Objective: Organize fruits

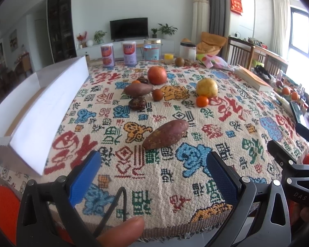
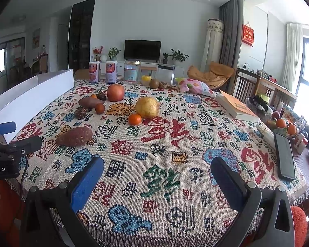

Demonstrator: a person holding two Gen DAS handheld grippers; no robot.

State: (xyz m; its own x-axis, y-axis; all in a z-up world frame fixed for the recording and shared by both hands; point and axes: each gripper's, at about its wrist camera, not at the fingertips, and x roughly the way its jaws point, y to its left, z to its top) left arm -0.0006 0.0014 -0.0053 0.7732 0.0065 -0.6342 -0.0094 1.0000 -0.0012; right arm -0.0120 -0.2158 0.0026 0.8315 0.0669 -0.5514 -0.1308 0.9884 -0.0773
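Blue pads faced each other on both our tongs, and both pairs stood spread wide with nothing between them. Our left tongs (image 1: 153, 177) hovered over the near edge of the table (image 1: 175, 216), which wore a woven cloth full of coloured characters. Our right tongs (image 2: 157, 177) hung beside them, further right along the same edge.

Just ahead of the left tongs lay a sweet potato (image 1: 165, 134), apart from the rest. Further in, a second sweet potato (image 1: 138, 89) lay among small dark fruits (image 1: 137, 103), with a small orange (image 1: 157, 94) just beside it. Behind them stood a red apple (image 1: 157, 75). To the right sat a yellow pear (image 1: 207, 87) with a mandarin (image 1: 202, 101) touching its near side.

A white box (image 1: 51, 105) ran along the left side of the table. At the far edge stood two cans (image 1: 107, 55), a jar (image 1: 152, 50) and a snack bag (image 2: 195, 86). A book (image 2: 237, 107) and a phone (image 2: 284, 156) lay on the right.
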